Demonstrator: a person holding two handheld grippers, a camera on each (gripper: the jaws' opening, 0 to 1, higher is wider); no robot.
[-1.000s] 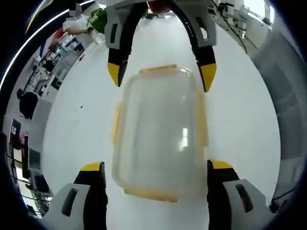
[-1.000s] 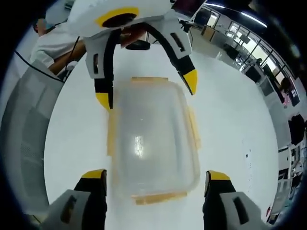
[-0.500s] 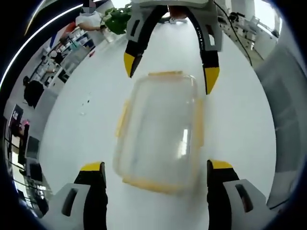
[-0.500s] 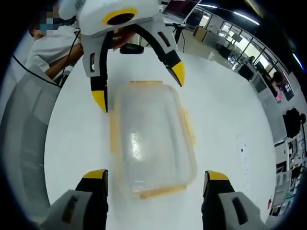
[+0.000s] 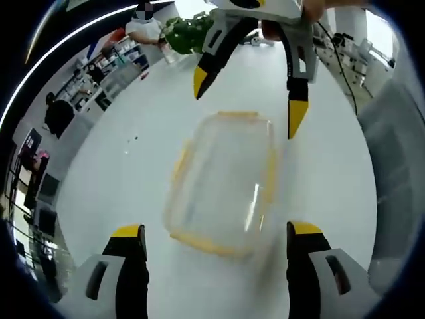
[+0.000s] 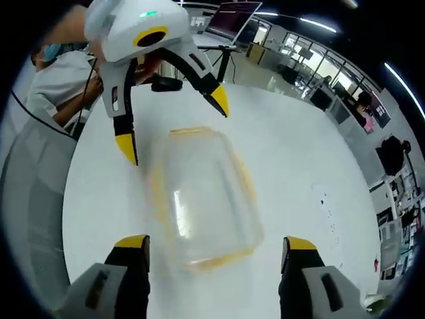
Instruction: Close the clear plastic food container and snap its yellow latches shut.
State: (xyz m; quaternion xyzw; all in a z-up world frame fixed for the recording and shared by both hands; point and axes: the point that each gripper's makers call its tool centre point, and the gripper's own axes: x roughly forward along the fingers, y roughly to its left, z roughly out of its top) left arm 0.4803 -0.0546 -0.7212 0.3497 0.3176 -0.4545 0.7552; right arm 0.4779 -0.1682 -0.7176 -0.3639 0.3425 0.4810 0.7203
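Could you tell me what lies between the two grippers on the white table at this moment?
The clear container, lid on, lies on the white table between the left gripper and the right gripper, both open; the right gripper view shows likewise.

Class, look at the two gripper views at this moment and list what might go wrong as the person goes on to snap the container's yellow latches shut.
1. The clear container lies free on the smooth white table, with both grippers open and off it; pressing a latch with one gripper may slide it.
2. The yellow latches look thin and blurred, so a jaw tip might miss or slip.
3. The left gripper and right gripper face each other closely and may collide.
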